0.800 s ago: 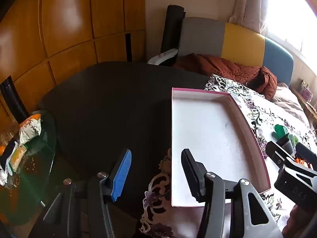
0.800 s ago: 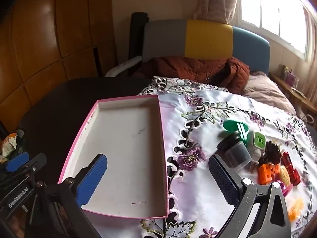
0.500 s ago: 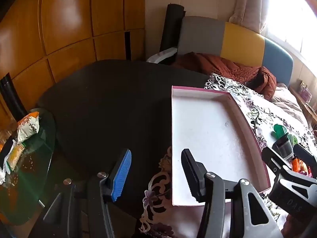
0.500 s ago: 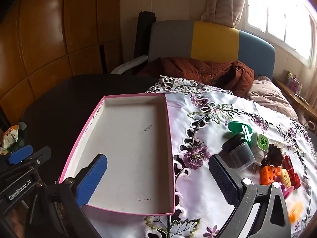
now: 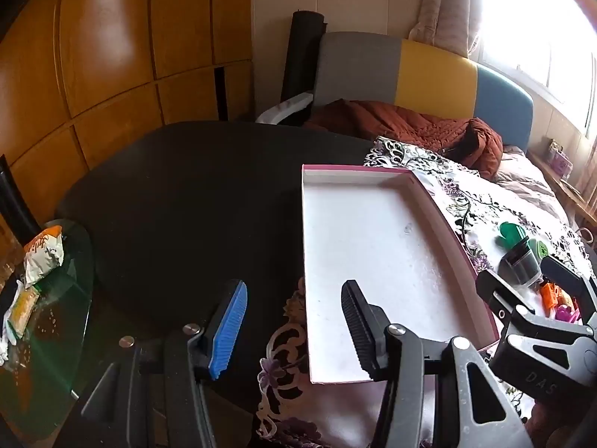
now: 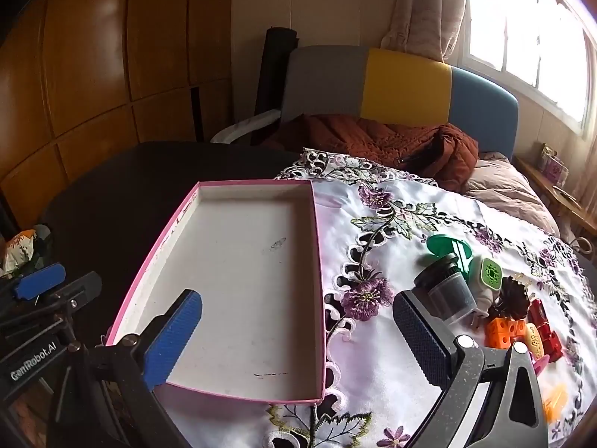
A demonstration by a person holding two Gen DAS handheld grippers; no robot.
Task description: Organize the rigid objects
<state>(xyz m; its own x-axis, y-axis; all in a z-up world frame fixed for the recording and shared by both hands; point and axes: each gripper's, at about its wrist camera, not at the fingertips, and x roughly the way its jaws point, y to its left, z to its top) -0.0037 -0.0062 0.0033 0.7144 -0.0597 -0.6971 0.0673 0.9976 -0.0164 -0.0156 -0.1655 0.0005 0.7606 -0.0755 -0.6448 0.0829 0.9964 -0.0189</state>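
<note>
Right gripper [image 6: 298, 339]: jaws wide apart, nothing between them. Blue ribbed pad on its left finger [image 6: 173, 338] hangs over the near part of the pink-rimmed tray [image 6: 238, 397]; the other pad, dark blue, sits over the white embroidered tablecloth [image 6: 373, 366] just to the tray's right.

Left gripper [image 5: 293, 326]: jaws also wide, holding nothing. Its blue pad is over the dark table [image 5: 186, 205]; its black ribbed pad overlaps the tray's near left corner in the left wrist view.

Tray: shallow, rectangular, white inside, no objects in it. It lies on the cloth's left part, with its left long side toward the bare dark tabletop.

The objects lie in a cluster on the cloth, to the right of the tray and apart from it:
- green disc-shaped piece [image 6: 446, 248], farthest back
- clear cup with black rim [image 6: 447, 291], tipped on its side, just beside the right gripper's dark pad in the right wrist view
- white piece with green face [image 6: 490, 274], touching or nearly touching the cup
- dark brown spiky item [image 6: 513, 296]
- orange cube with holes [image 6: 502, 330], red block [image 6: 543, 326], pale oval piece between them; further small pink and orange bits at the frame edge, too small to tell.

Beyond the table: sofa with grey, yellow and blue back panels [image 6: 406, 84], rust-brown quilted jacket [image 6: 373, 140] on its seat.
</note>
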